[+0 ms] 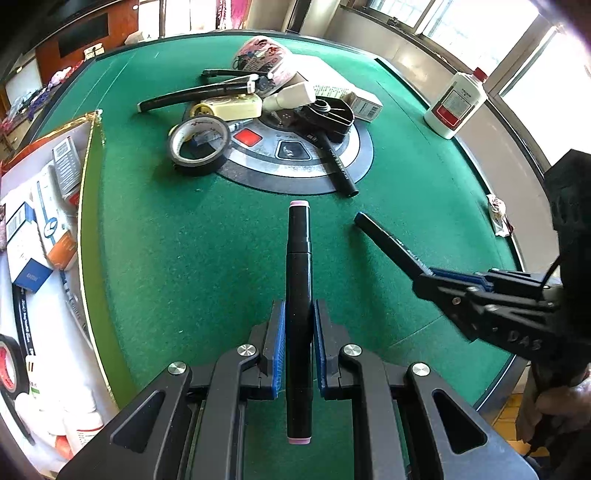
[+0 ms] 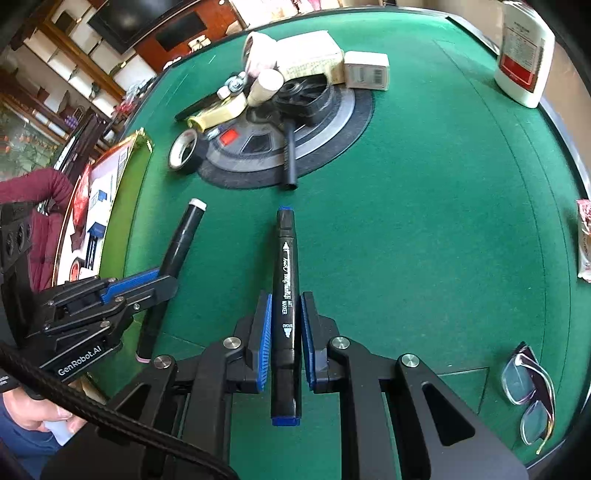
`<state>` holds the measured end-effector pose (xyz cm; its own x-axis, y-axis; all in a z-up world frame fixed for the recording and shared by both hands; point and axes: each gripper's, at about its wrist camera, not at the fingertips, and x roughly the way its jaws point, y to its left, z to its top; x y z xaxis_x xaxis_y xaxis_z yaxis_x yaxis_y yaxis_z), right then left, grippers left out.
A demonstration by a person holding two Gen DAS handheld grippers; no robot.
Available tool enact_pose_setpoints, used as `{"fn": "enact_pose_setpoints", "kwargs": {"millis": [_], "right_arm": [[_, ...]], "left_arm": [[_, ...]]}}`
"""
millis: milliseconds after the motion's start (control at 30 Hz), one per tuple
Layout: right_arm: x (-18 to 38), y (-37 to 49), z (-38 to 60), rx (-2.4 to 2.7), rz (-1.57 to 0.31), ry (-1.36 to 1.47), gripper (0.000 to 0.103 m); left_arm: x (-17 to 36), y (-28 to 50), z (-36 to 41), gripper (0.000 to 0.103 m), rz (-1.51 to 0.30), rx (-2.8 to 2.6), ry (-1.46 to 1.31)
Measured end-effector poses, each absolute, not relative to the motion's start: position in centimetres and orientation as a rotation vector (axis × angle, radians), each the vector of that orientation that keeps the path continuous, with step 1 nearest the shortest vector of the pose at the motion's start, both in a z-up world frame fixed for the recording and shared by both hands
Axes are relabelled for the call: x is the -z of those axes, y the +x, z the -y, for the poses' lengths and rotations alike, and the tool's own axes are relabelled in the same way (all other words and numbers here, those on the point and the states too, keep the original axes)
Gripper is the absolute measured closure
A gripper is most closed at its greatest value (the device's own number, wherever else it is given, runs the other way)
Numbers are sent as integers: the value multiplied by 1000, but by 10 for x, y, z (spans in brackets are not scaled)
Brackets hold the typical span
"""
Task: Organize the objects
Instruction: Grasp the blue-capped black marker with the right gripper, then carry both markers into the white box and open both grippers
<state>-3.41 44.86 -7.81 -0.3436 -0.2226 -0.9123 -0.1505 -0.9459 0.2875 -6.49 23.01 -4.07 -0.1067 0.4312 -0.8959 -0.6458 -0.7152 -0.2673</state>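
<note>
L fingers [image 1: 299,332] pinch pink-tipped marker [image 1: 299,258] lengthwise; R fingers [image 2: 284,332] seemingly pinch blue-tipped marker [image 2: 285,295].

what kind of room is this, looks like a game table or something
Probably a living or games room in a home: the green felt table with a central control panel looks like an automatic mahjong table, with wooden display shelves and big windows around.

My left gripper [image 1: 299,332] points steeply down, its blue pads [image 1: 277,343] clamped on a black marker [image 1: 299,266] with pink ends. My right gripper [image 2: 284,332] tilts down likewise, closed on a blue-capped marker [image 2: 284,280]. The two sit side by side, close together. My right hand [image 1: 561,402] wraps its handle.
</note>
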Motion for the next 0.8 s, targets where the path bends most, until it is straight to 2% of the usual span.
{"fn": "enact_pose_setpoints", "kwargs": {"millis": [300, 333, 400, 467, 500, 600, 800], "right_arm": [[94, -45, -424, 2500, 299, 1894, 89], [97, -48, -422, 2493, 276, 1913, 84], [97, -51, -415, 2503, 202, 1907, 82], [97, -52, -412, 2519, 143, 1895, 87], [97, -51, -414, 2514, 176, 1892, 89], [97, -48, -426, 2449, 435, 1851, 91], [76, -52, -412, 2419, 525, 1736, 90]], "left_arm": [[40, -67, -209, 92, -230, -1916, -1448], [39, -67, -208, 92, -230, -1917, -1448], [39, -67, -204, 92, -225, -1920, -1448], [38, -68, -200, 92, -216, -1925, -1444], [37, -69, -197, 92, -213, -1929, -1442], [33, -73, -190, 92, -191, -1940, -1438], [15, -81, -171, 92, -137, -1970, -1408]]}}
